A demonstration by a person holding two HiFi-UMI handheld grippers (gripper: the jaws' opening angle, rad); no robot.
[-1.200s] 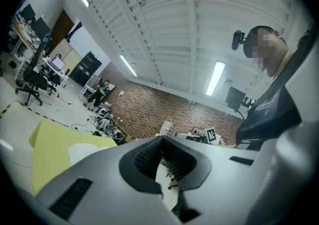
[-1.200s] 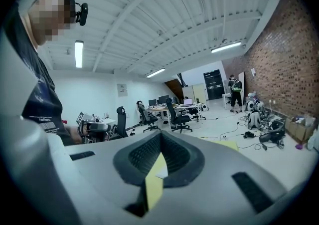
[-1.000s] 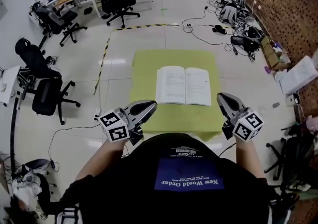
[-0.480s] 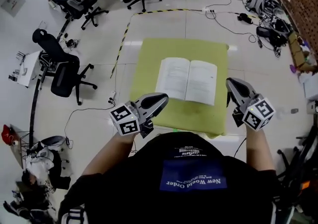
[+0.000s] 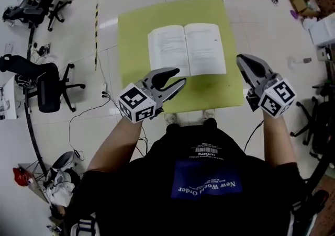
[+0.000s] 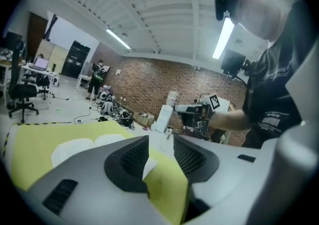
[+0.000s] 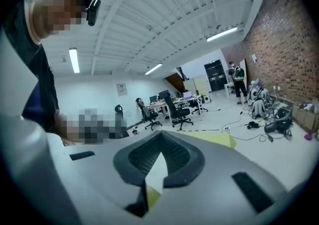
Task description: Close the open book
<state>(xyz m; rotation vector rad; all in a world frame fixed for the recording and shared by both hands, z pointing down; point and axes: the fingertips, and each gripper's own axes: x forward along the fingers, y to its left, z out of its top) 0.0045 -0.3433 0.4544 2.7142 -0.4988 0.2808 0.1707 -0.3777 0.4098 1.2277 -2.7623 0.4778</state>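
An open book lies flat, pages up, on a yellow-green mat on the floor. My left gripper hovers over the mat's near edge, just below the book's left page. Its jaws are opening, with a narrow gap and nothing between them. In the left gripper view the left gripper points across the mat, with the book to its left. My right gripper hangs at the mat's right edge beside the book's right page, tips together. The right gripper is shut and empty.
Black office chairs stand left of the mat, and a yellow-black tape line runs along its left side. Cables and bags lie at the far right by the brick wall. The person's shoes touch the mat's near edge.
Both grippers have come down and forward toward the book. The left gripper's jaws, closed before, now stand slightly apart. The head view has tilted further down over the mat.
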